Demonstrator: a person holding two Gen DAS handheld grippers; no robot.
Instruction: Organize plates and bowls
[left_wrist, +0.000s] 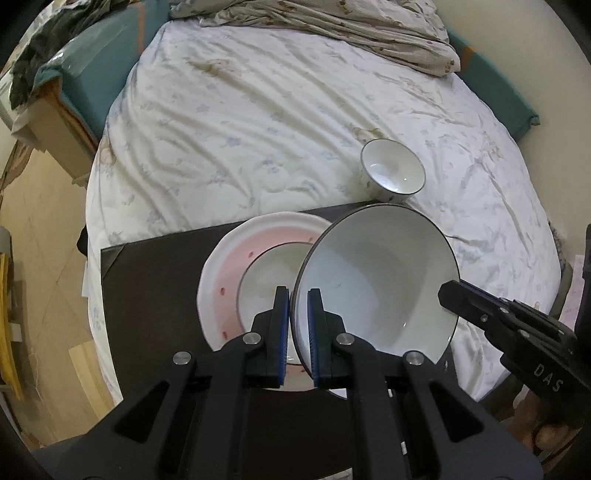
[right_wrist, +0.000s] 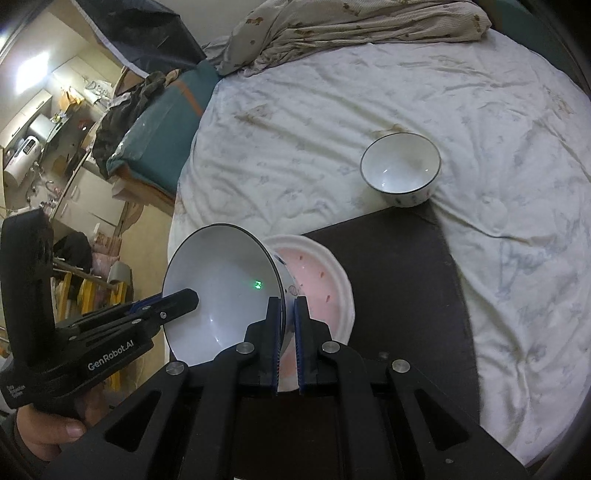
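A large white bowl (left_wrist: 373, 273) with a dark rim hangs tilted over a pink-centred white plate (left_wrist: 229, 258). My left gripper (left_wrist: 298, 295) is shut on its near rim. My right gripper (left_wrist: 448, 291) clamps the opposite rim. In the right wrist view, my right gripper (right_wrist: 286, 301) pinches the large bowl (right_wrist: 221, 288) at its right edge, and my left gripper (right_wrist: 188, 297) holds the left edge. The pink plate (right_wrist: 325, 280) lies on a dark mat (right_wrist: 406, 280) and holds another dark-rimmed dish (left_wrist: 266, 280). A small white bowl (left_wrist: 393, 171) (right_wrist: 400, 170) stands upright on the bed sheet beyond the mat.
The dark mat (left_wrist: 147, 277) lies on a bed with a wrinkled white sheet (left_wrist: 258, 129). A crumpled blanket (left_wrist: 351, 29) is at the far end. A teal bench (left_wrist: 96, 74) with clothes flanks the left side, above the floor. A hand (right_wrist: 55, 432) holds the left tool.
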